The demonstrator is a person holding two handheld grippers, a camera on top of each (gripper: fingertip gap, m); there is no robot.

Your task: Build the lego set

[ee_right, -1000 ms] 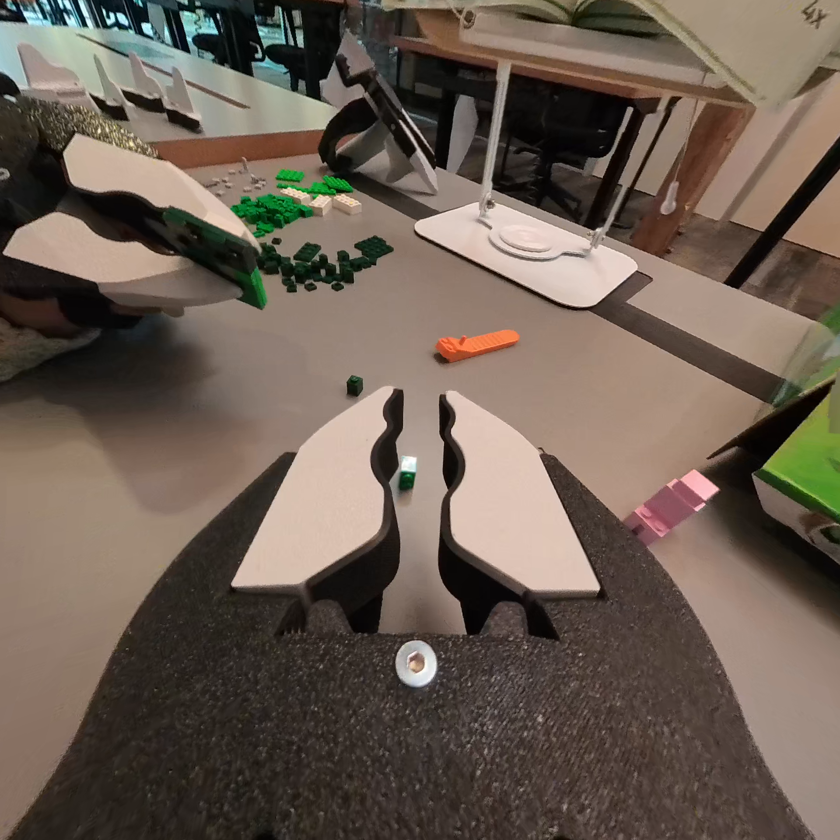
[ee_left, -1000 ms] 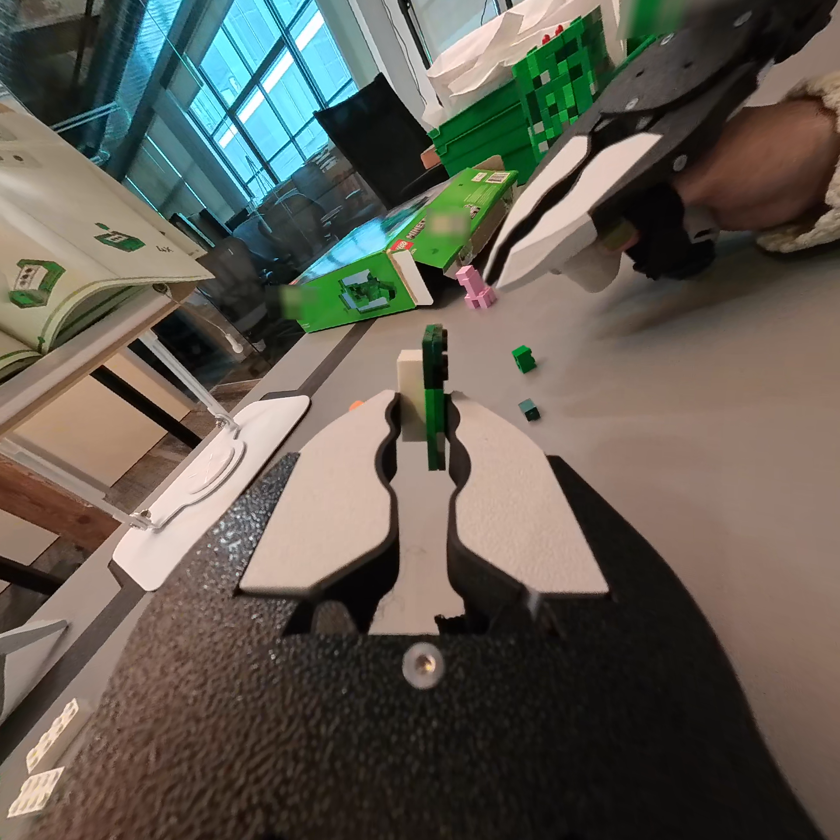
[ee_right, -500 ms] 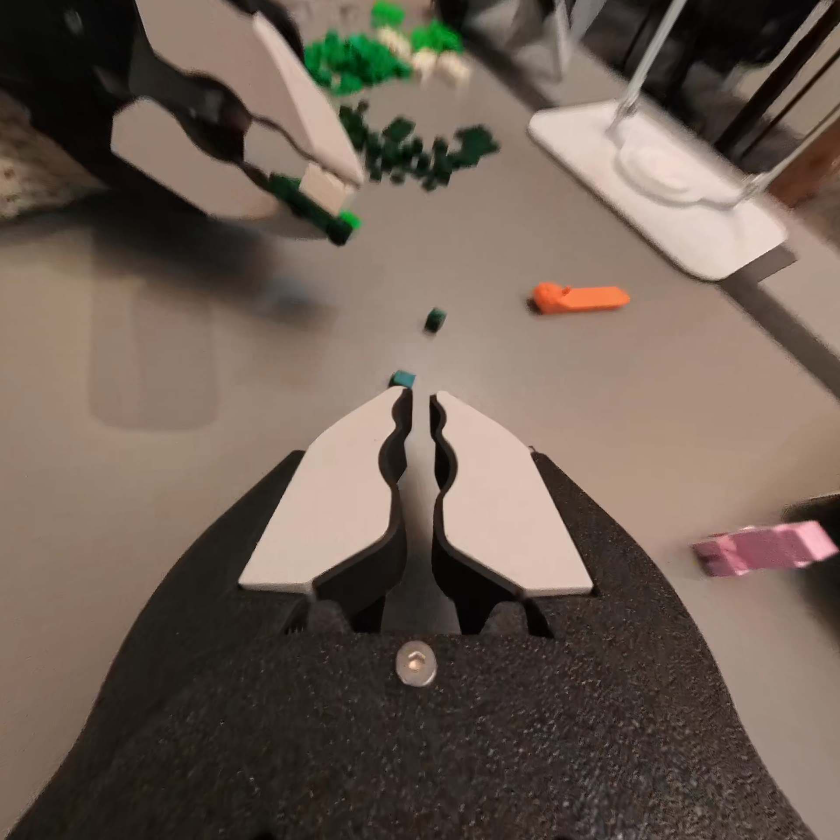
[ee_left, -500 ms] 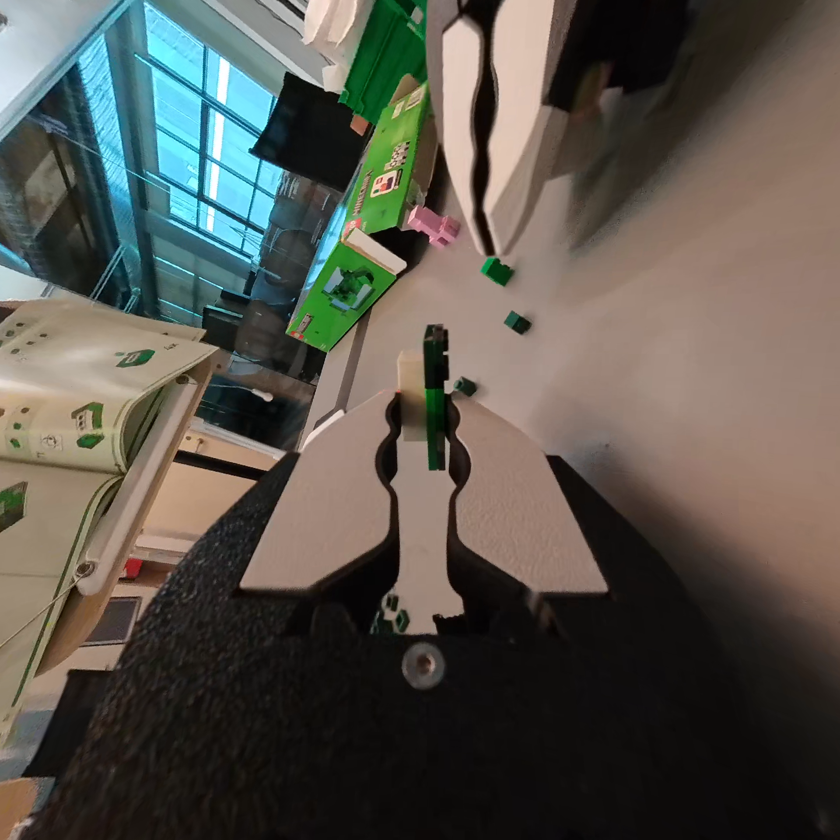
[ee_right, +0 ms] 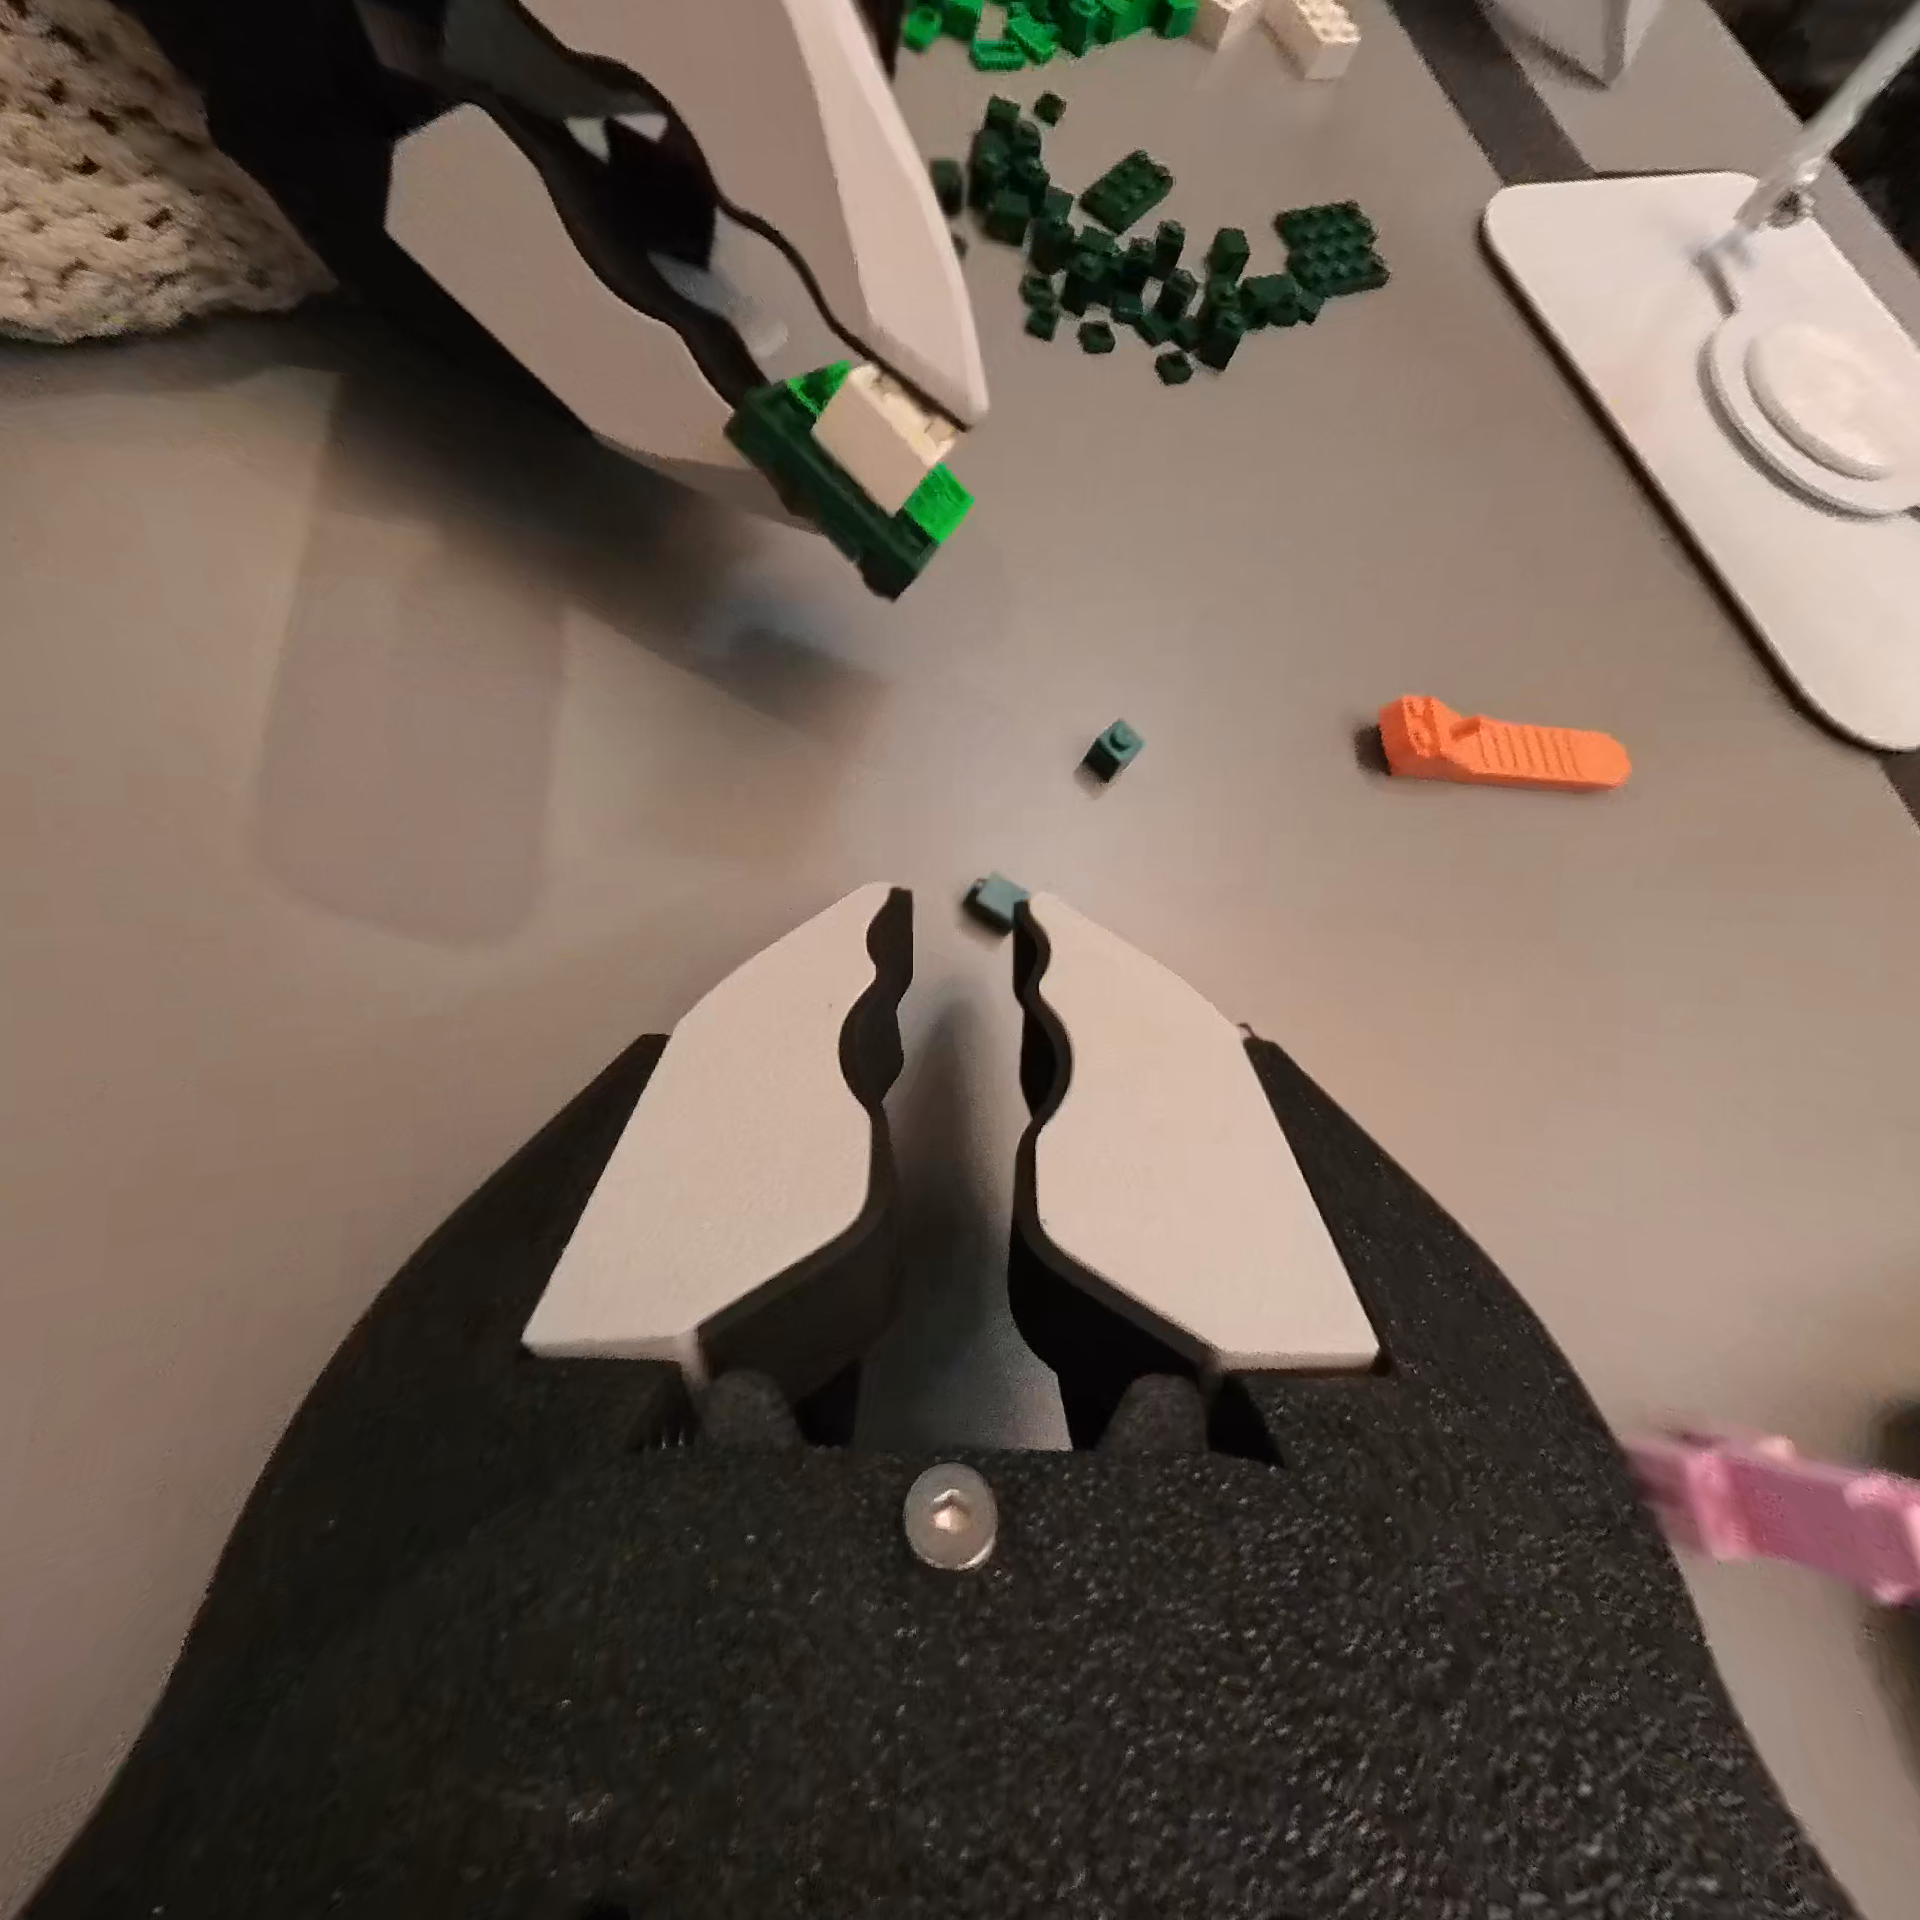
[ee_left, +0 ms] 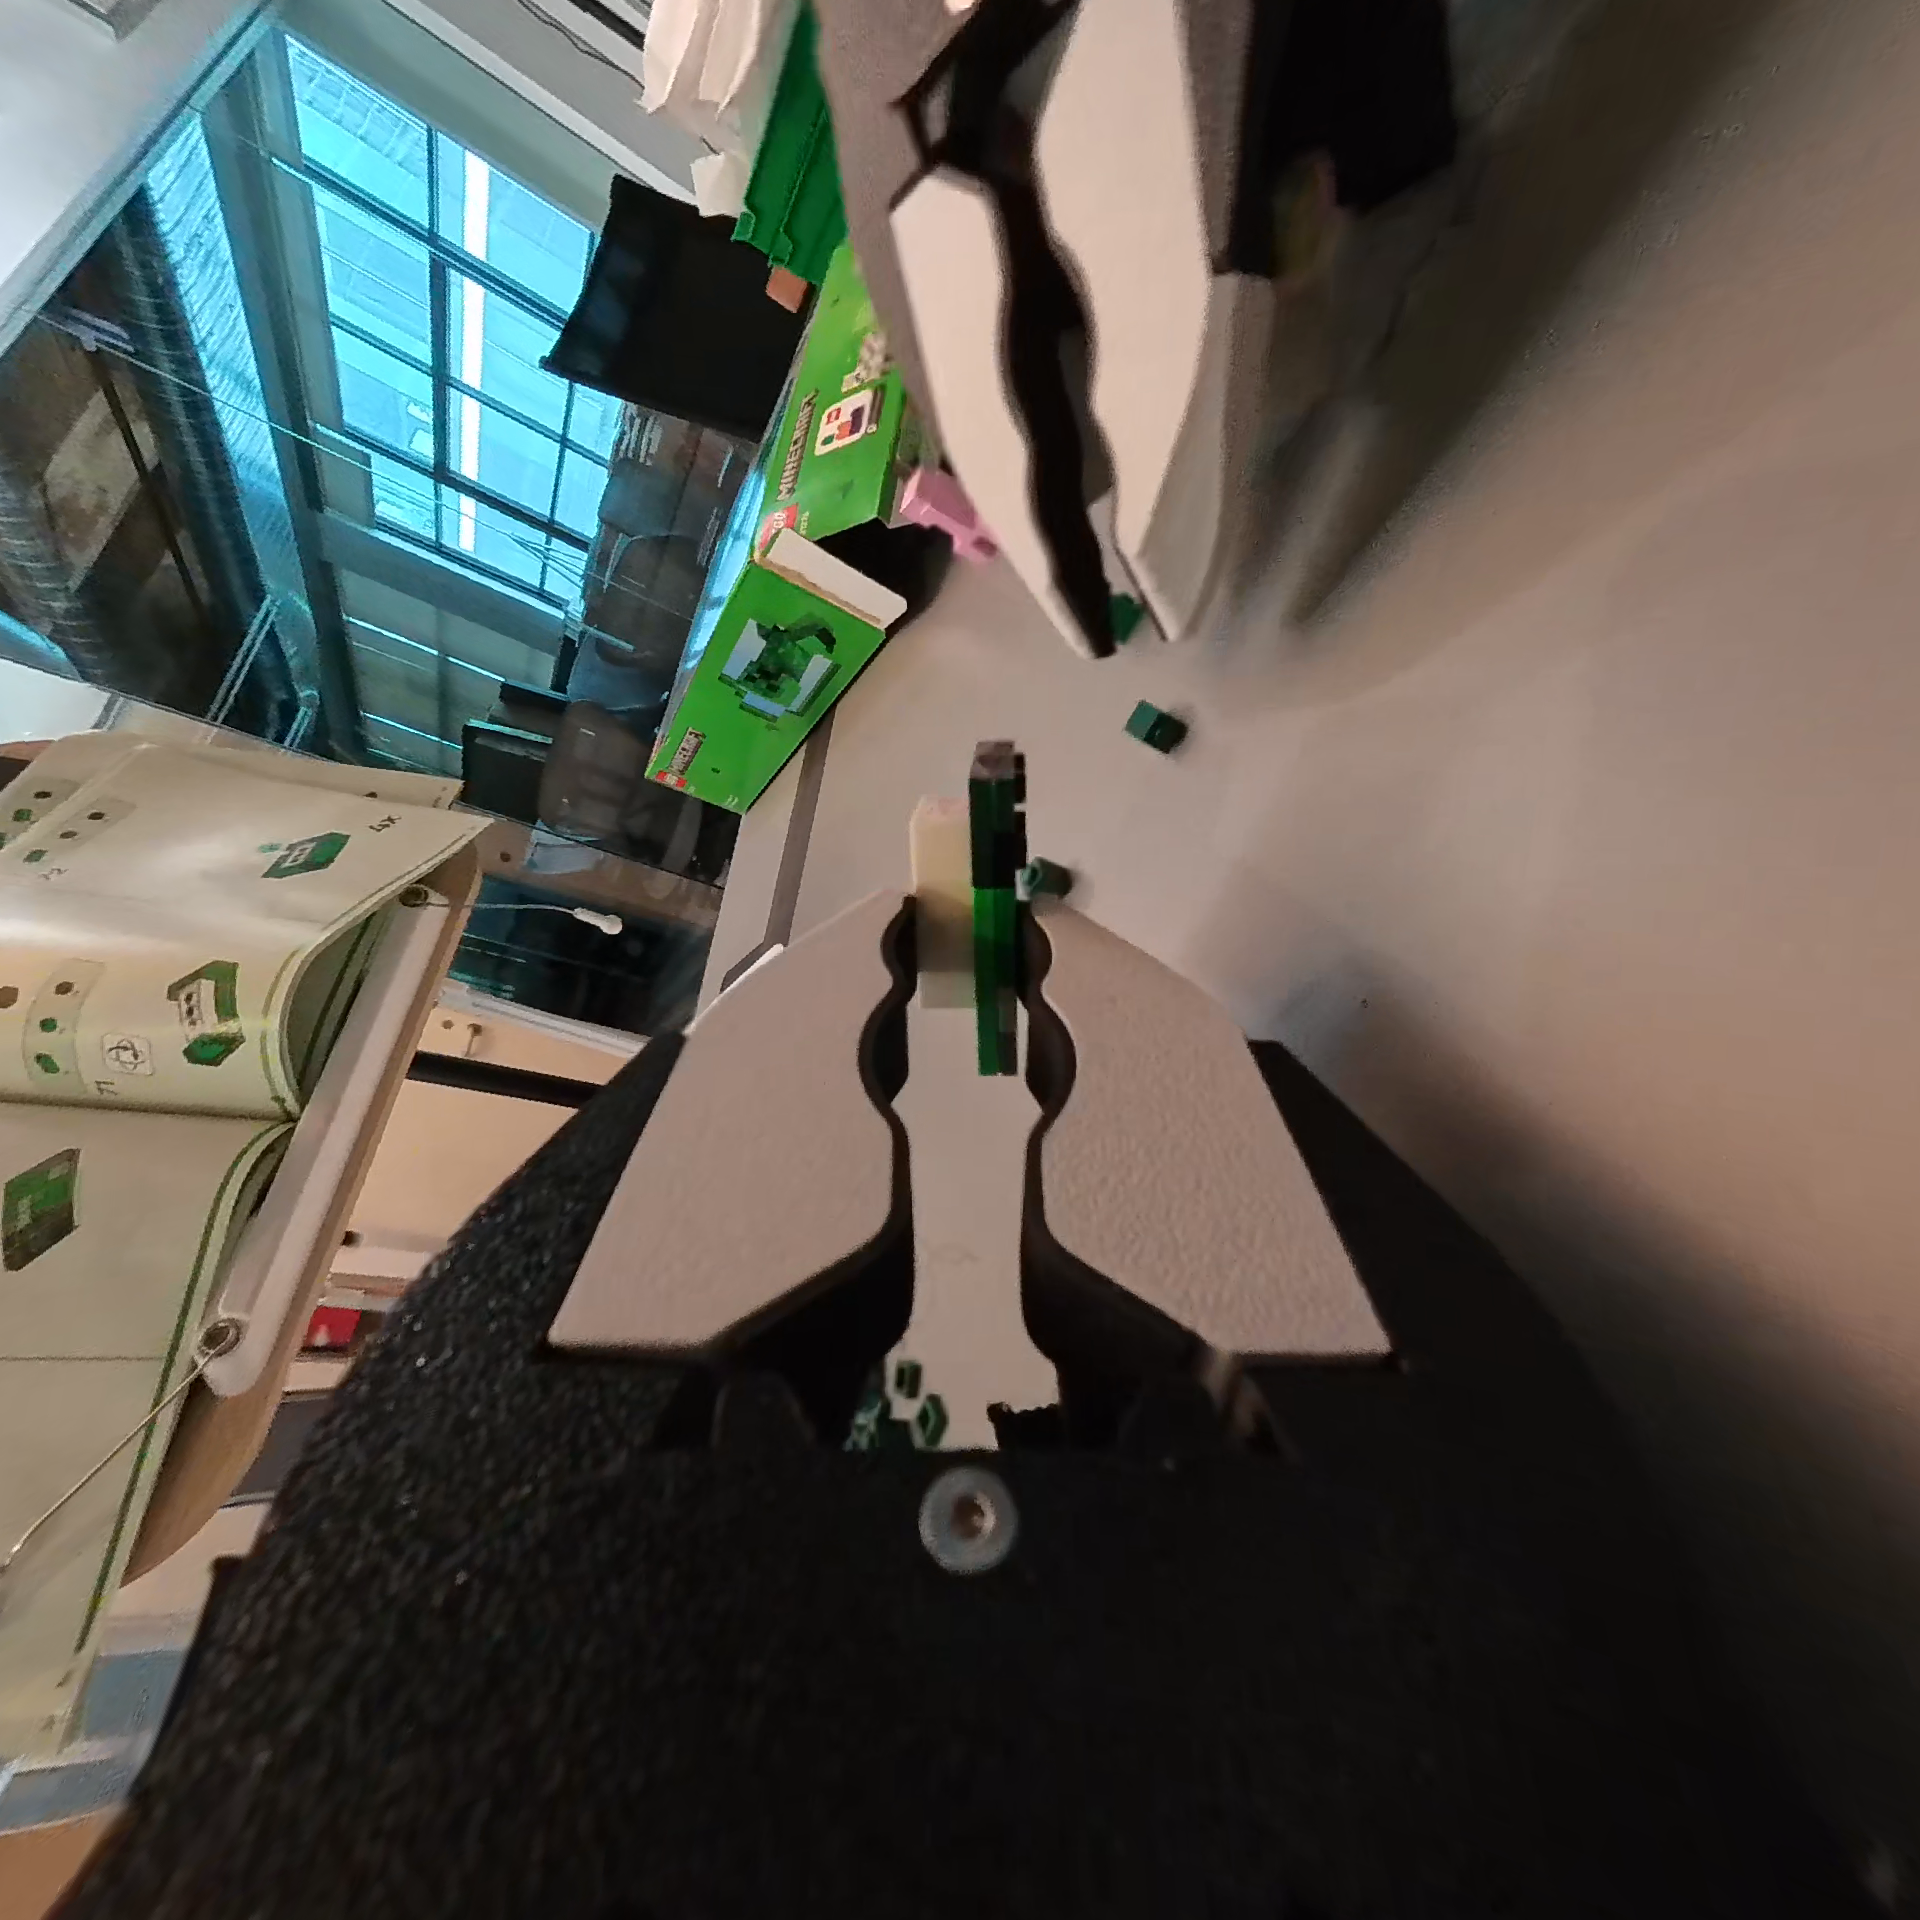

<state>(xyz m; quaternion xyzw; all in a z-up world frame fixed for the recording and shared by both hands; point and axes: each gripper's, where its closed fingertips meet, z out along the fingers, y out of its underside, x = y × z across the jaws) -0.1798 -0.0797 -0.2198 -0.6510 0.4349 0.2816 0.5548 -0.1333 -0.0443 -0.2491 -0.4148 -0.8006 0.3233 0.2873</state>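
Observation:
My left gripper (ee_left: 971, 909) is shut on a flat green and white lego assembly (ee_left: 992, 831), held on edge above the grey table (ee_left: 1558, 831). The right wrist view shows that gripper (ee_right: 847, 426) and the assembly (ee_right: 883, 520) at the upper left, off the table. My right gripper (ee_right: 961, 904) is low over the table, its jaws a narrow gap apart and empty. A small teal brick (ee_right: 995, 899) lies at its right fingertip. A dark green brick (ee_right: 1112, 750) lies a little beyond it.
An orange brick separator (ee_right: 1501, 753) lies to the right. A pile of dark green bricks (ee_right: 1143, 260) lies farther back. A white stand base (ee_right: 1714, 416) is at the far right, a pink piece (ee_right: 1787, 1517) near right. A green set box (ee_left: 769, 675) and an open instruction booklet (ee_left: 156, 935) are also here.
My left gripper has rolled onto its side and brought the assembly closer to the right gripper. My right gripper has dropped toward the table, and the small brick is now at its fingertips.

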